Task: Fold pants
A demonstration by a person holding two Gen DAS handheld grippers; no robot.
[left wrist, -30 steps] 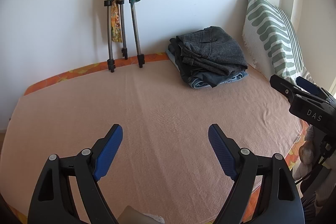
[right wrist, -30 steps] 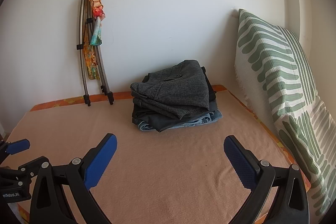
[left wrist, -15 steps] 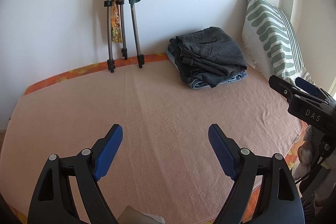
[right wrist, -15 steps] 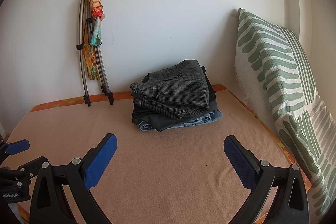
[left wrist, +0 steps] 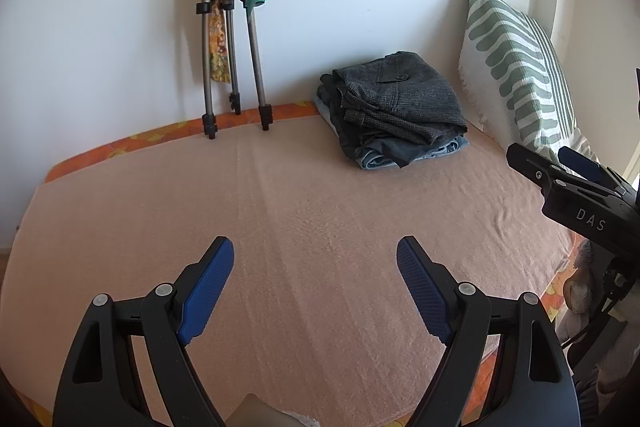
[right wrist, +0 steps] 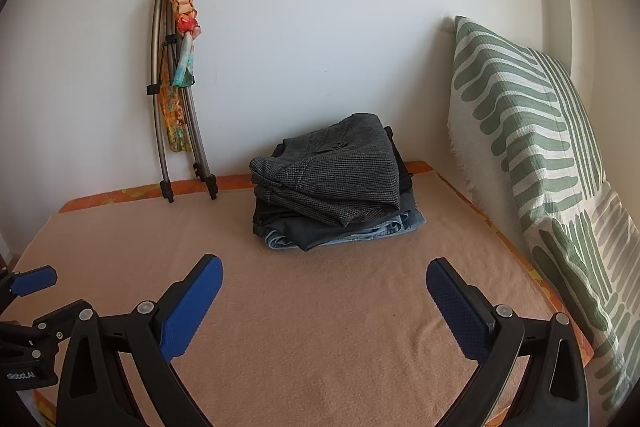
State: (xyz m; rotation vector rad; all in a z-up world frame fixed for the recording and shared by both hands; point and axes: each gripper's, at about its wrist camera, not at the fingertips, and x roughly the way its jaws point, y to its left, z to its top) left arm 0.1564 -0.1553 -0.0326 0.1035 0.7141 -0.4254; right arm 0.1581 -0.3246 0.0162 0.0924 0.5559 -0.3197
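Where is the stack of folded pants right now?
In both views the stack of folded pants lies at the bed's far edge by the wall, between the folded metal frame and the striped pillow.

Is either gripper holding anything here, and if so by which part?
Nothing is held. Left gripper and right gripper are both open above the blanket; the folded pants lie untouched.

Probably bedroom: bed point(right wrist: 320, 327), pillow point(right wrist: 532, 131).

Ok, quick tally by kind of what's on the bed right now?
Folded pants in the stack: 3 told apart by colour (grey check, dark, light denim)
Striped pillows: 1
Folded metal frames against the wall: 1
Total: 5
Both grippers, left and right, open and empty.
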